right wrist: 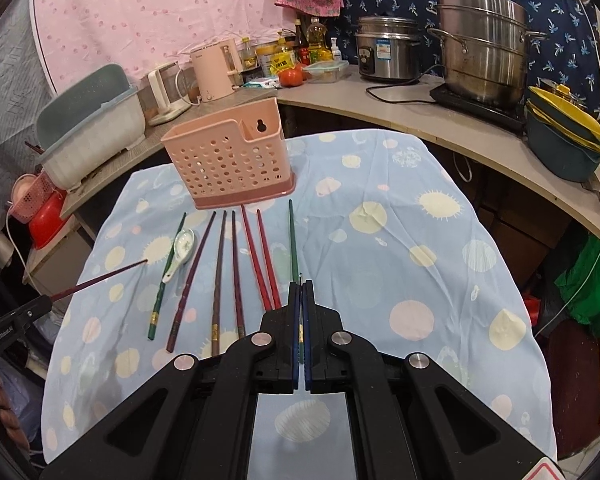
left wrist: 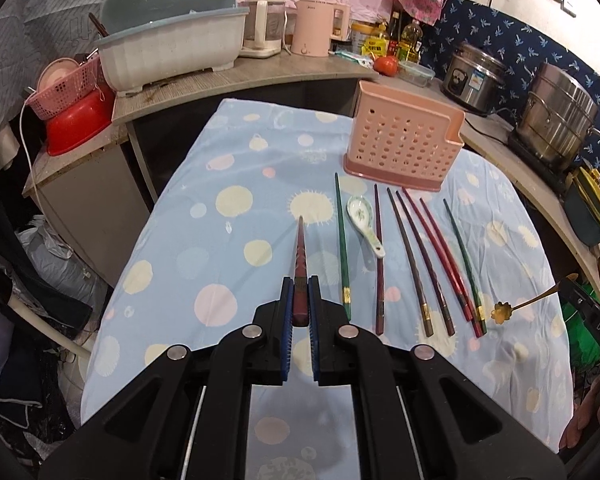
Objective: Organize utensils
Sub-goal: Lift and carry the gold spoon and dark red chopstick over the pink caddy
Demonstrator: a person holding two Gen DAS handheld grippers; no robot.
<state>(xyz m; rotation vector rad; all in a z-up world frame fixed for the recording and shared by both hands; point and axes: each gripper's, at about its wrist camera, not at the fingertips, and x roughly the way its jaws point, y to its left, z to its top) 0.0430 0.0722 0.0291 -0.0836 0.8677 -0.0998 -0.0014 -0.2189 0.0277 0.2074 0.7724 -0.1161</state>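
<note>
In the left wrist view, the left gripper (left wrist: 300, 300) sits at the lower centre of the frame with its blue-padded jaws pinching the thick end of a dark red patterned chopstick (left wrist: 301, 252), whose tip points up the frame over the pale blue spotted tablecloth (left wrist: 204, 208). In the right wrist view, the right gripper (right wrist: 301, 304) is pressed together on something very thin; the left view shows this at its right edge as a slim gold-coloured metal spoon with a flower-shaped bowl (left wrist: 500, 313), hanging above the cloth.

The pink perforated plastic utensil holder (right wrist: 236, 164) stands upright at the far end of the cloth, upper centre-left in the right view. Its visible rim shows nothing poking out, so it looks empty, though its inside is mostly hidden.

Between the holder and the grippers, a row of utensils lies untouched on the cloth: a green chopstick with a gold band (left wrist: 342, 248), a white ceramic soup spoon with a green floral print (left wrist: 362, 220) just beside it, a dark maroon chopstick (left wrist: 379, 264), two brown chopsticks (left wrist: 416, 264), two red chopsticks (left wrist: 444, 260) and another green chopstick (left wrist: 462, 252) at the right end.

Judging from this, the sorting has barely started: two pieces are lifted but not yet delivered, and the rest of the row is left to collect.
</note>
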